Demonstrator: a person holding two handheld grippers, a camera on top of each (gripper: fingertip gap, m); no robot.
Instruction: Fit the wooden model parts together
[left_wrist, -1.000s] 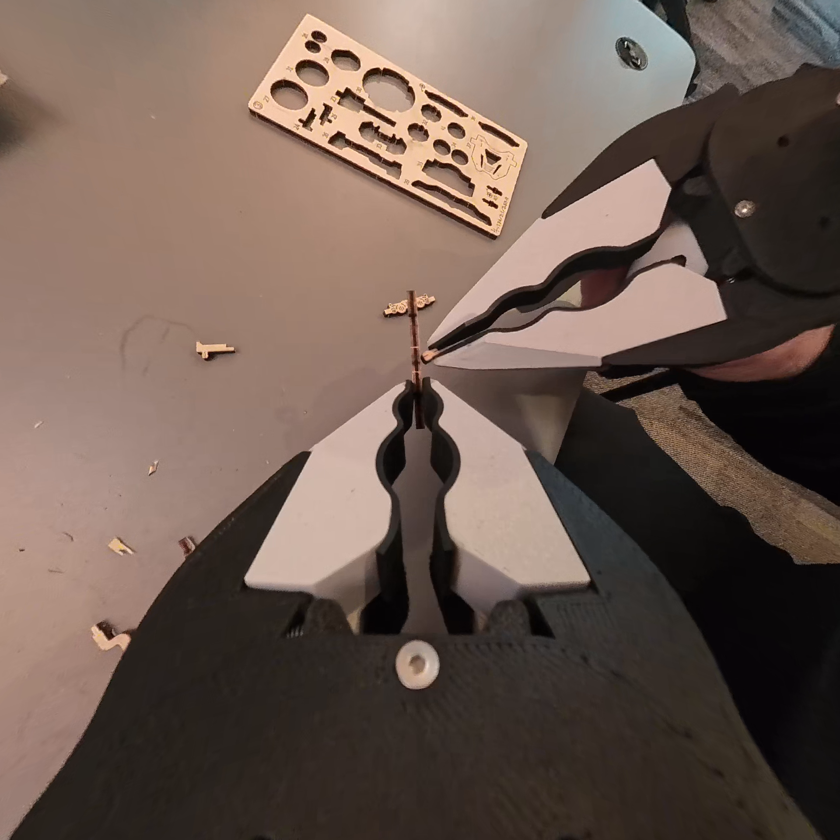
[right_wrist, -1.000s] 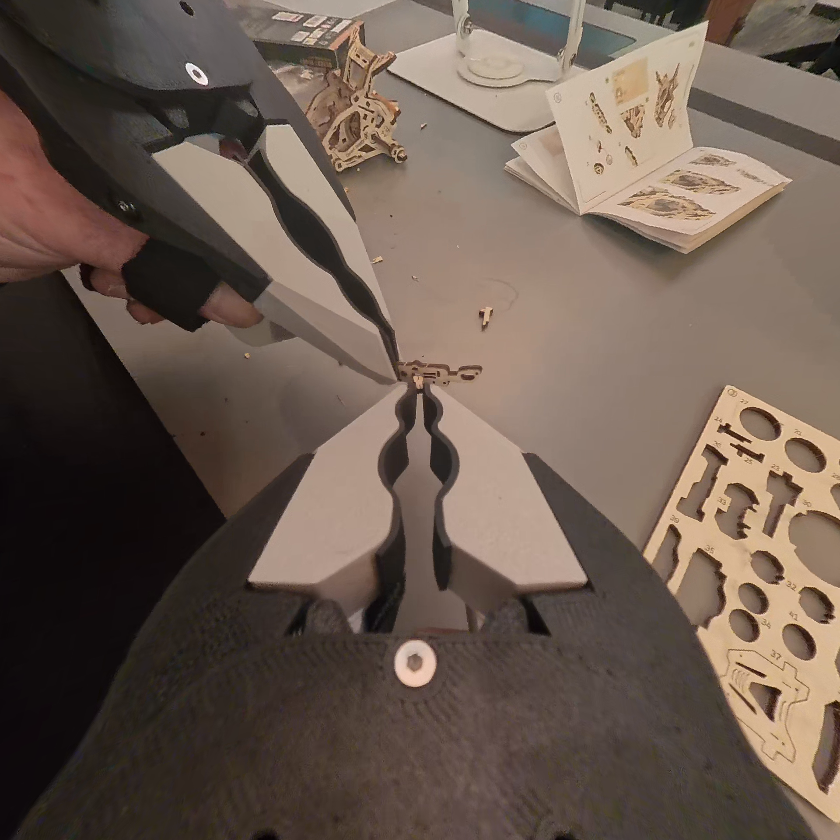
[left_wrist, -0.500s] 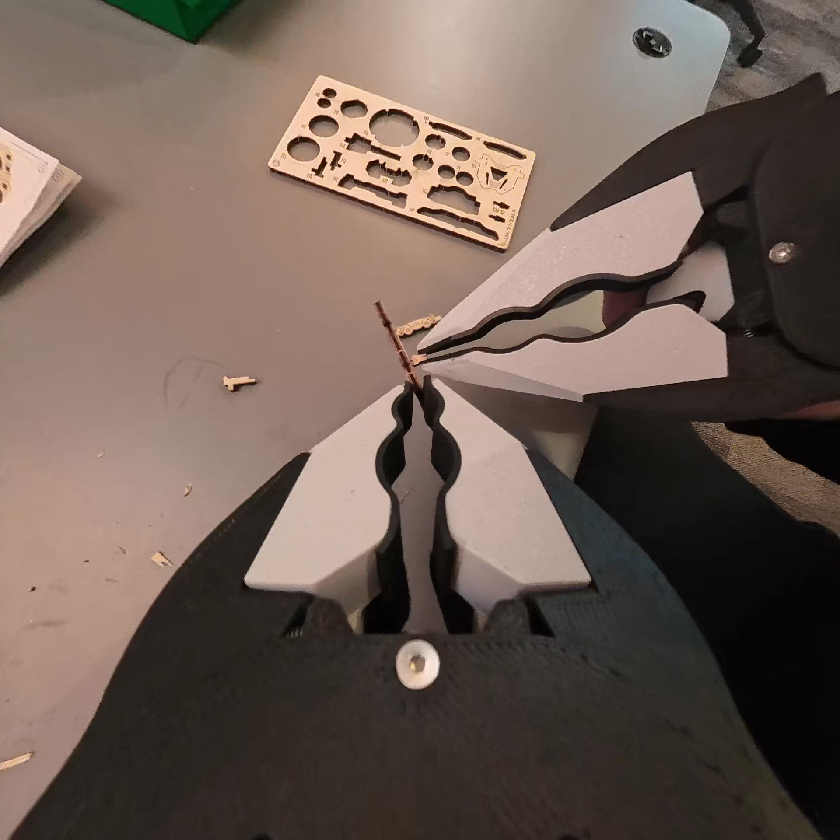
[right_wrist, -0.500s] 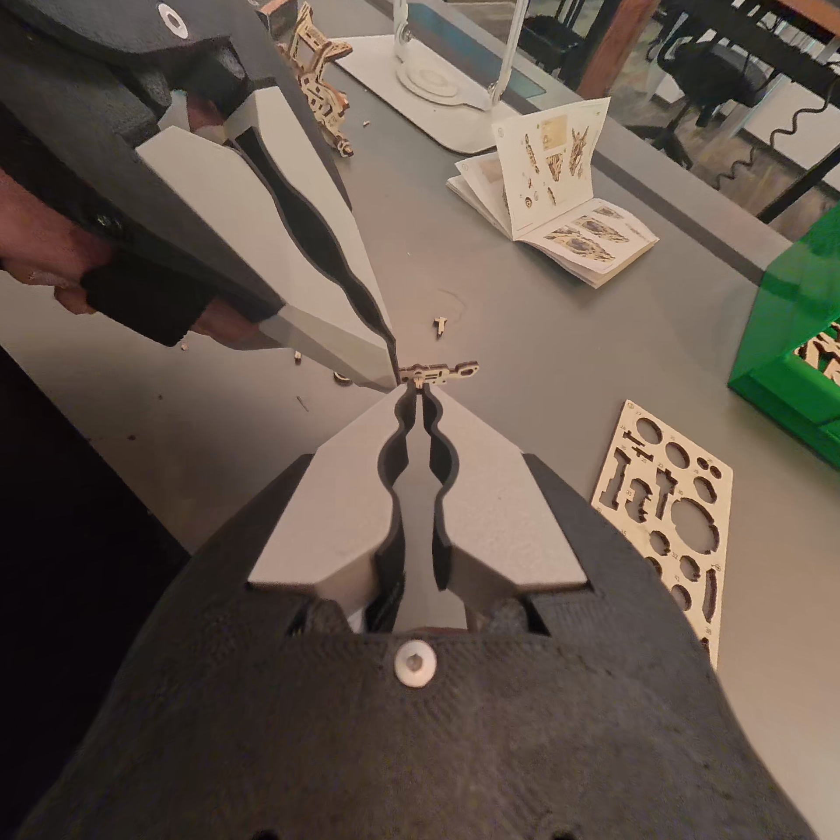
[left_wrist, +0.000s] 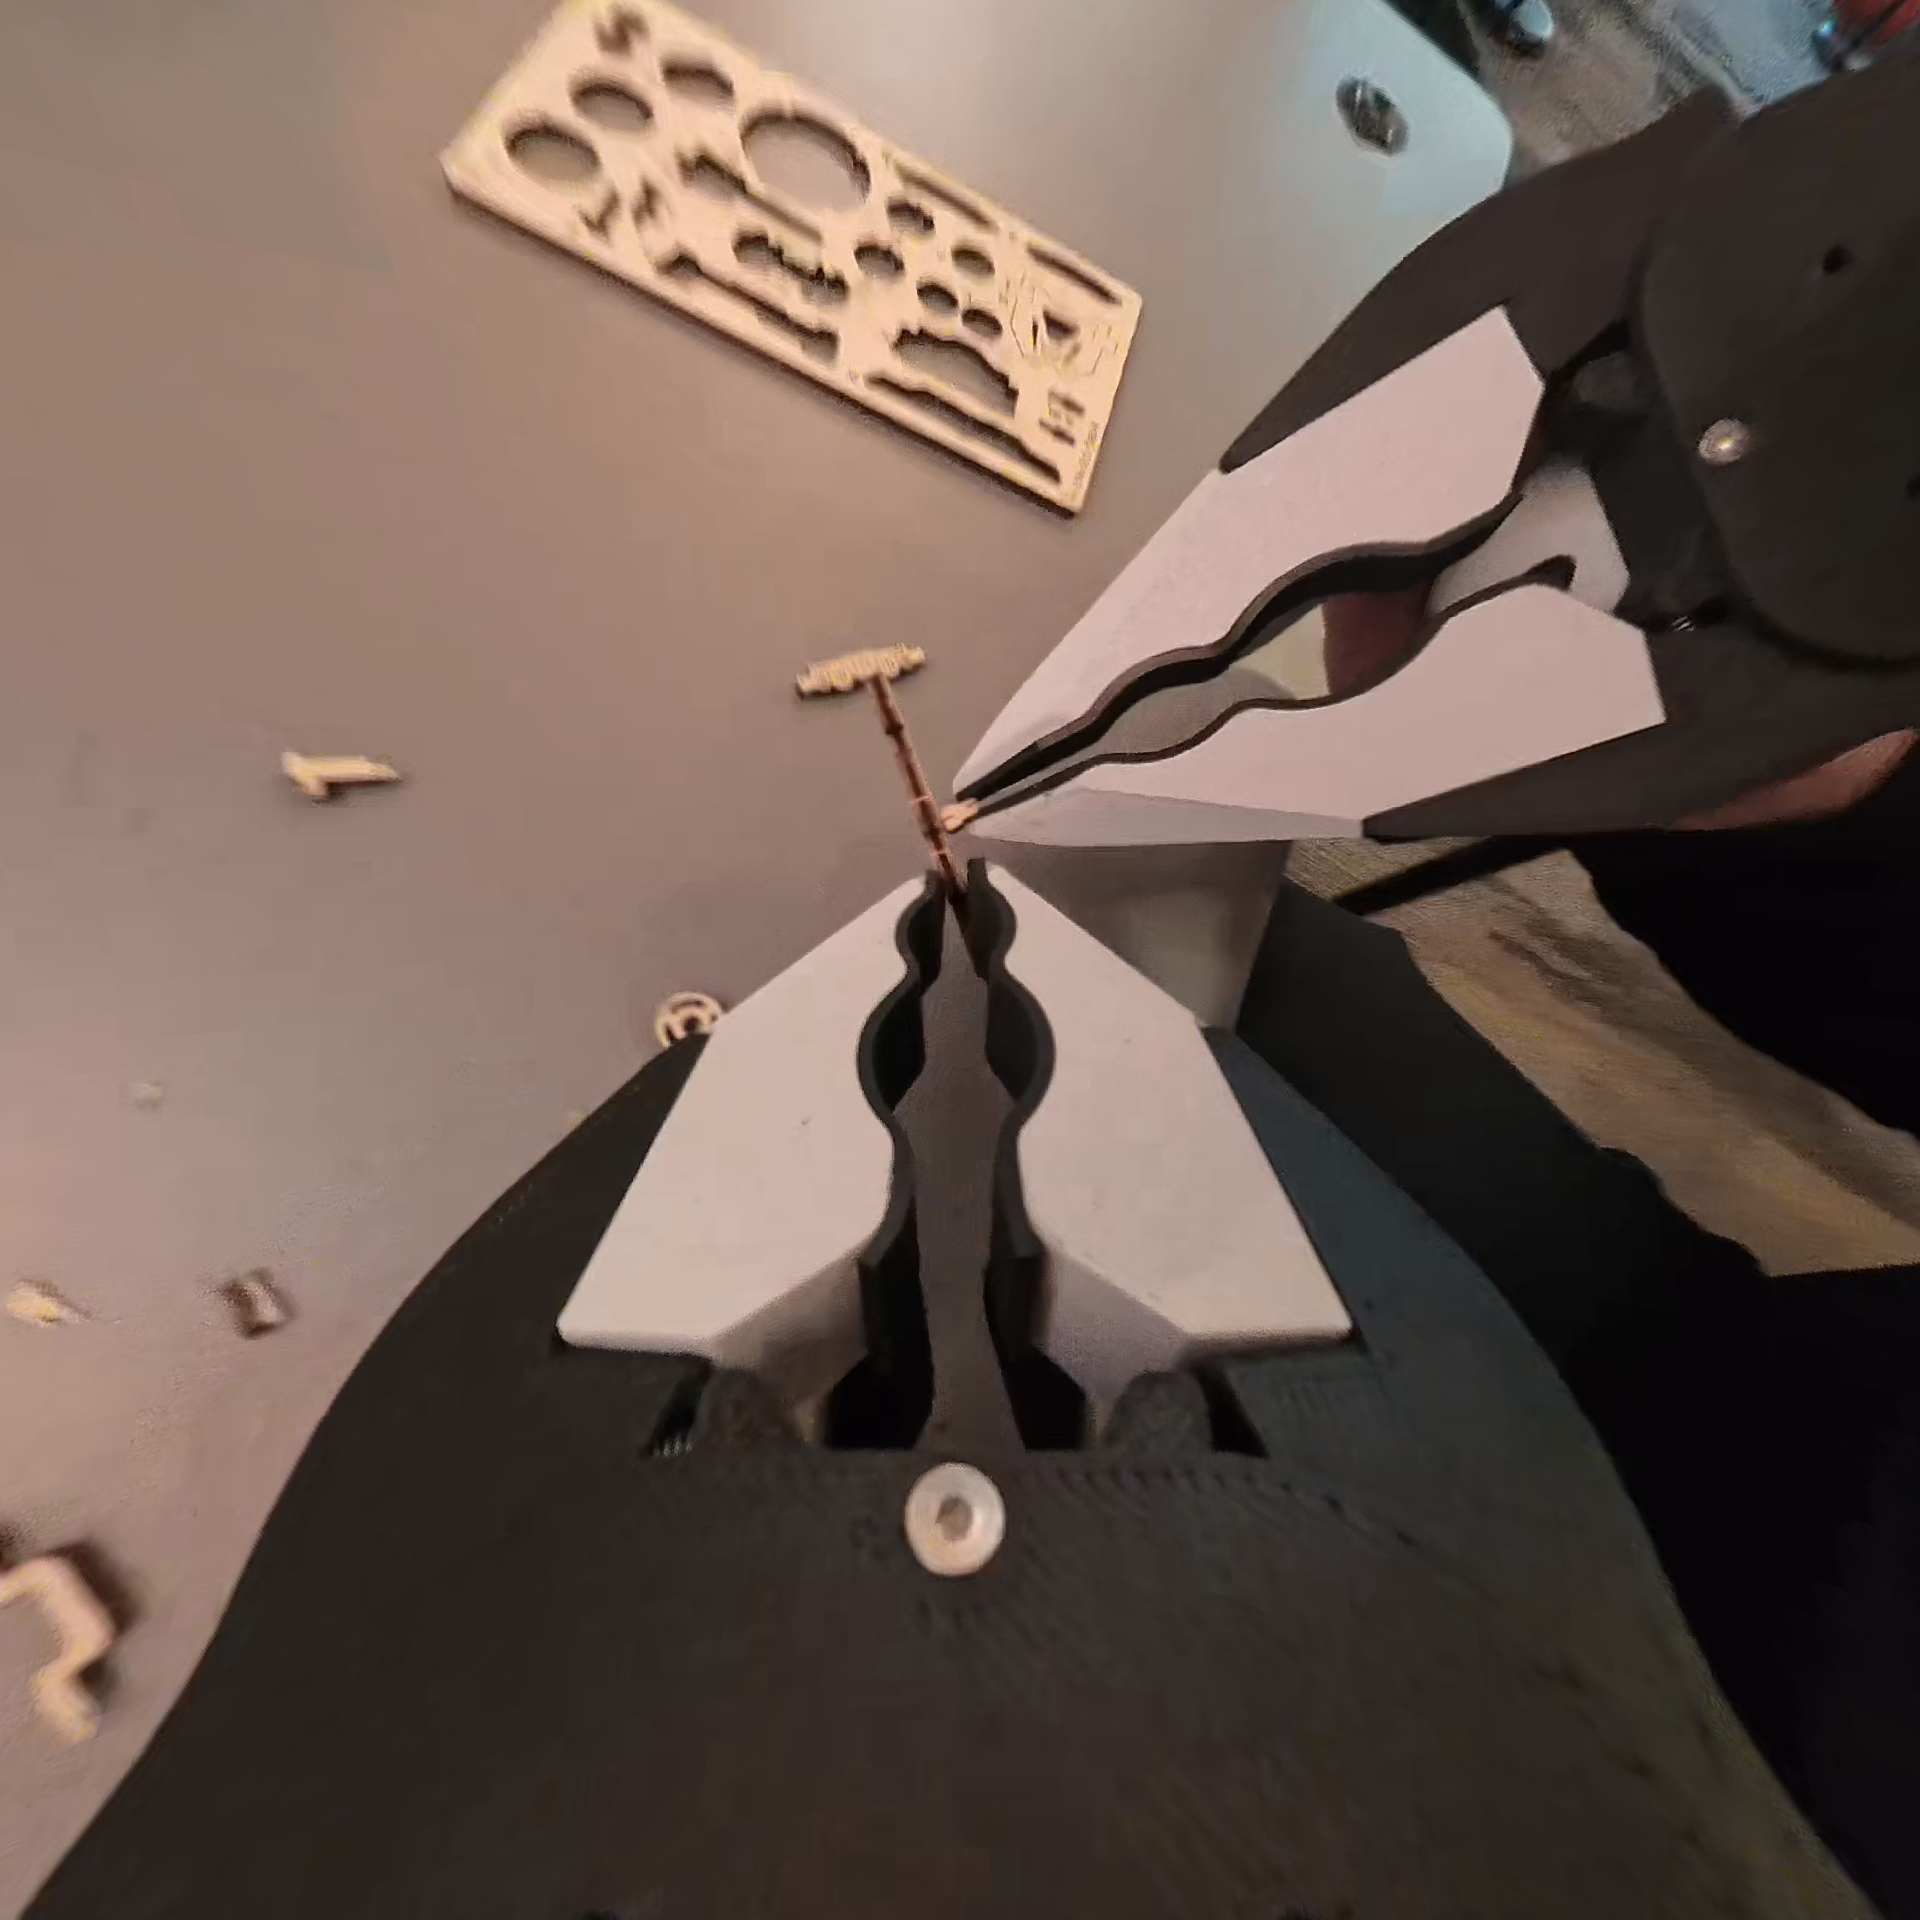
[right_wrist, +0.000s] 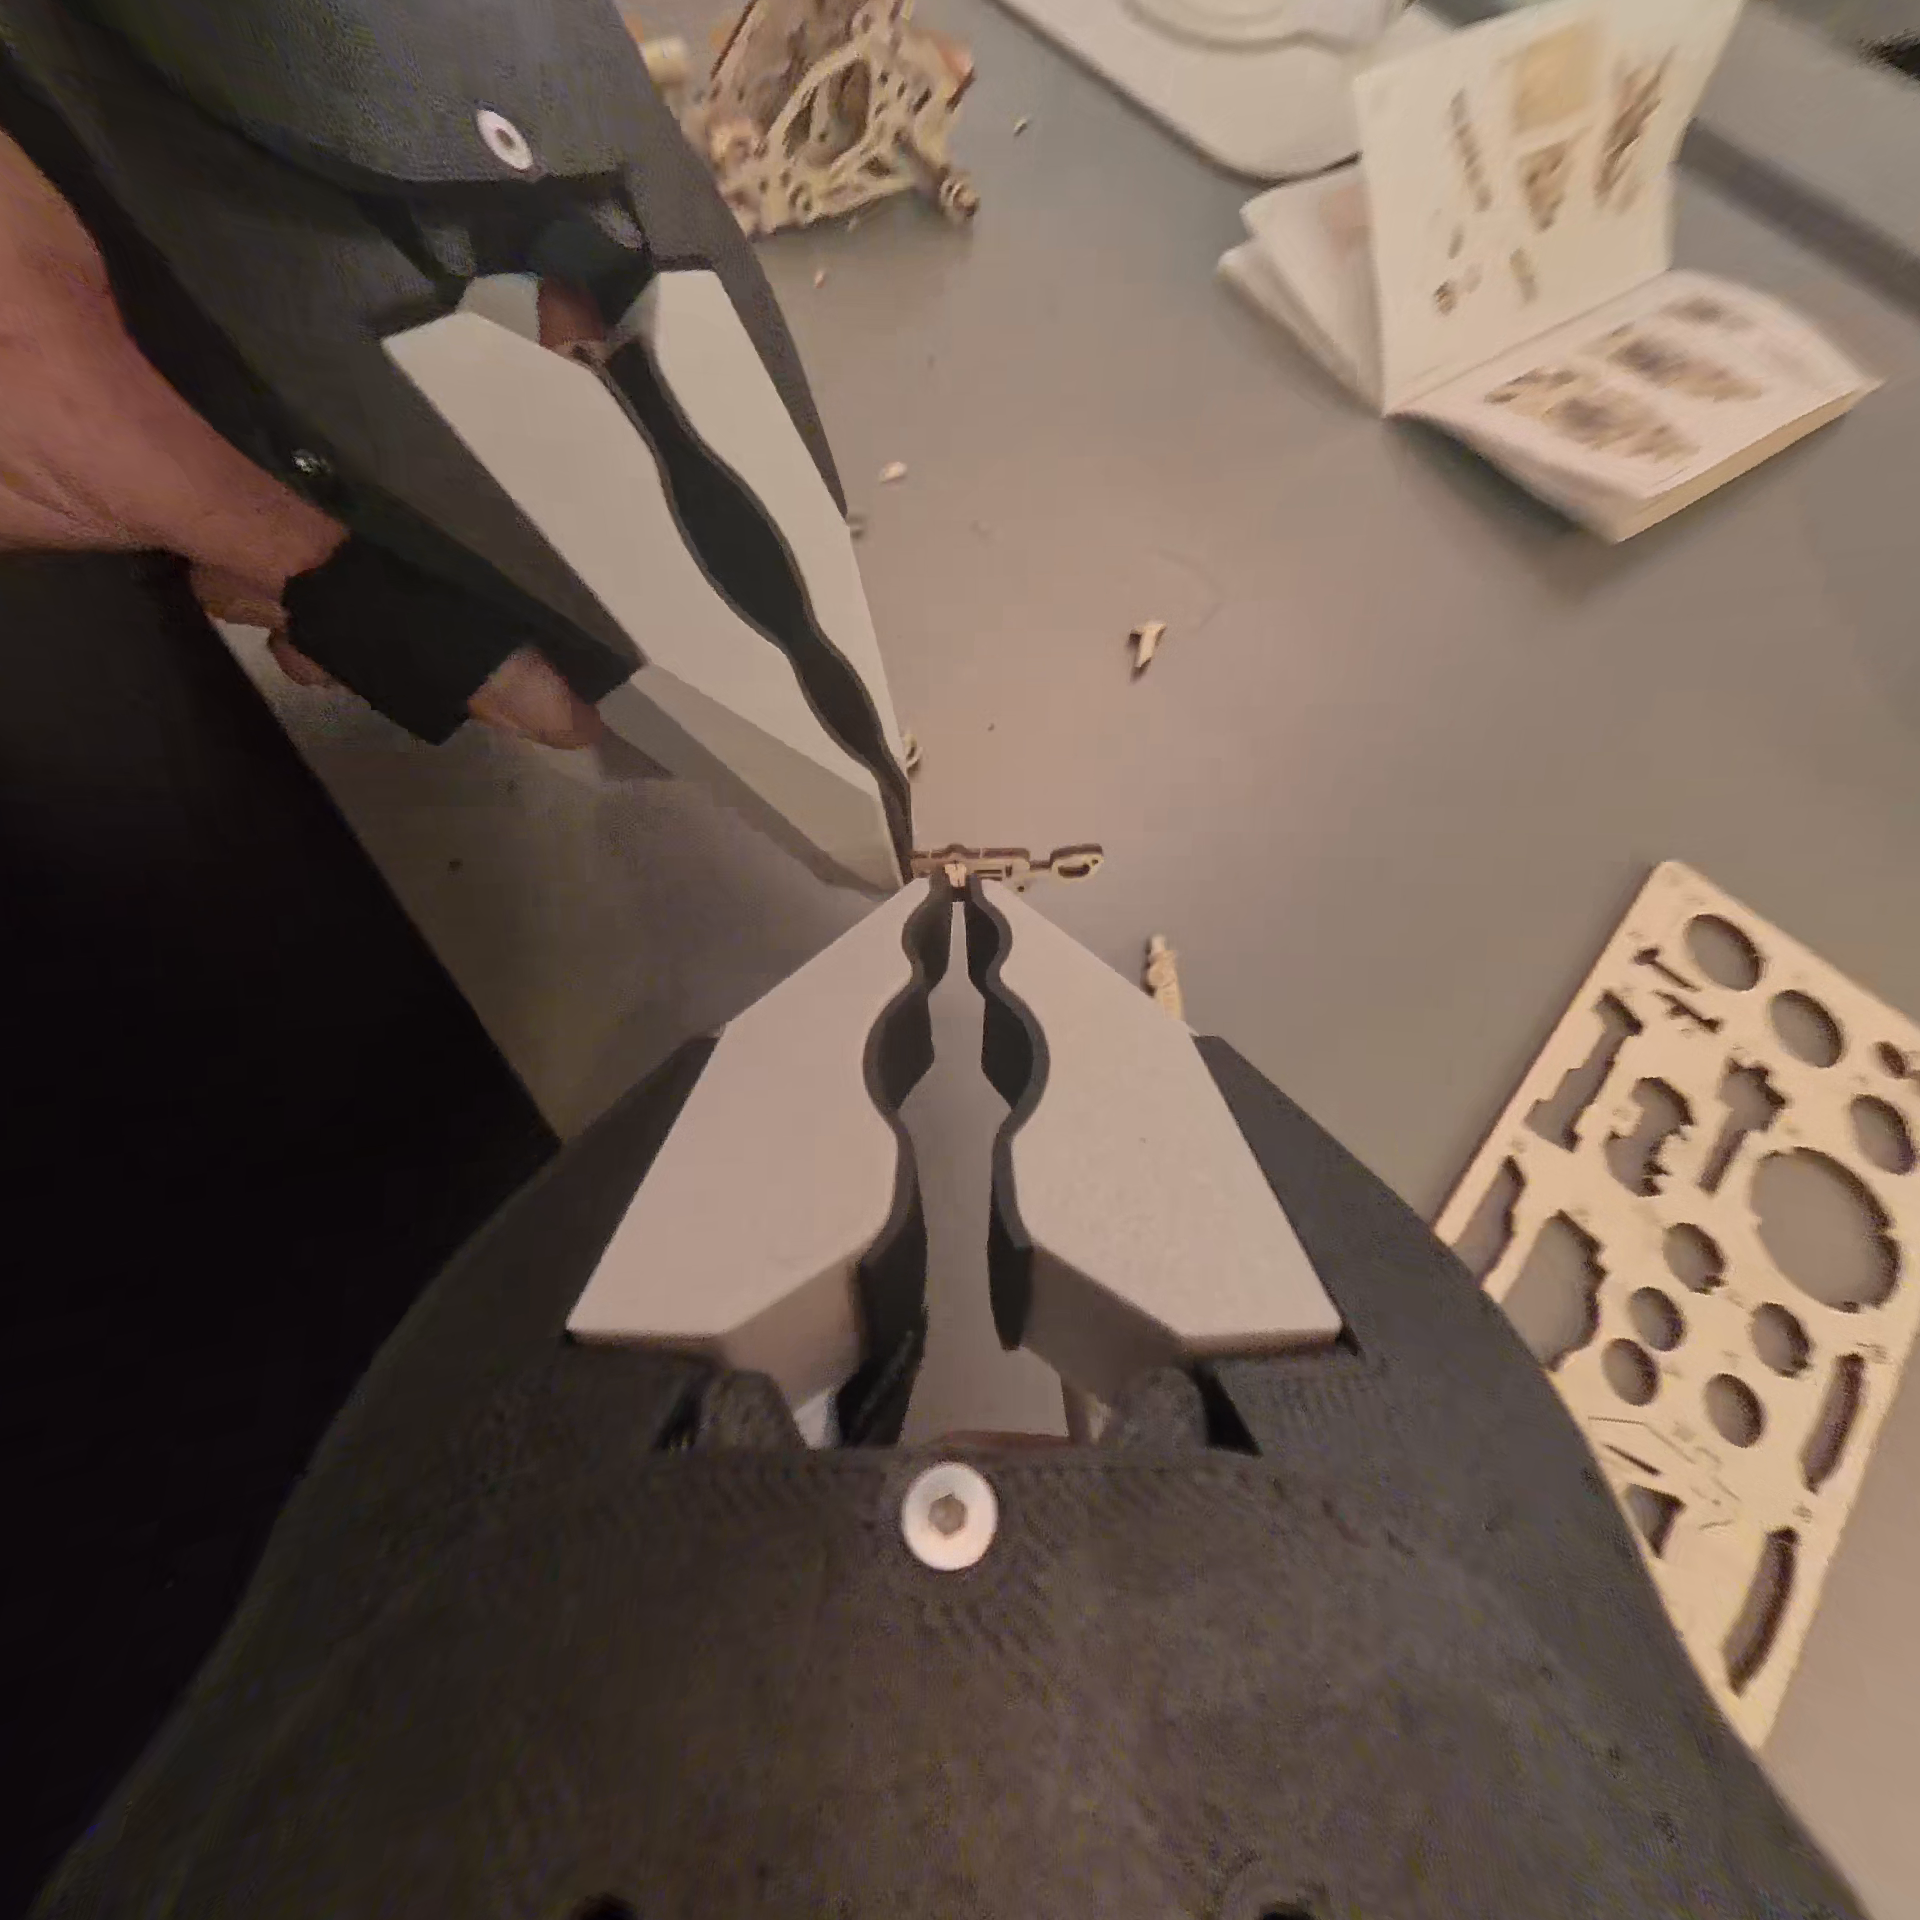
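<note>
The left tongs (left_wrist: 951, 894) are pinched together on a thin wooden strip (left_wrist: 914, 774), seen edge-on in the left wrist view, where it leans up and to the left from the tips. A T-shaped wooden piece (left_wrist: 860, 670) lies on the grey counter (left_wrist: 364, 520) just past the strip's far end; whether it touches the strip I cannot tell, as the picture is smeared there. The right tongs (left_wrist: 964, 816) come in from the right, tips pressed shut on a tiny wooden peg (left_wrist: 958, 818) held against the side of the strip. From the right wrist view the strip (right_wrist: 1003, 862) shows its flat, notched side, stretching rightward from the left tongs (right_wrist: 902, 868), with the right tongs (right_wrist: 956, 899) closed just under it.

Compared with half a second ago, both cameras sit lower and closer to the counter: the punched-out plywood sheet (left_wrist: 800, 244) looms larger, and the green bin has dropped out of both views. The grips on strip and peg are unchanged.

Scattered offcuts lie around, among them a small arrow-like scrap (left_wrist: 338, 774) to the left. The open instruction booklet (right_wrist: 1538, 301) and the half-built wooden model (right_wrist: 831, 114) stand farther back.
</note>
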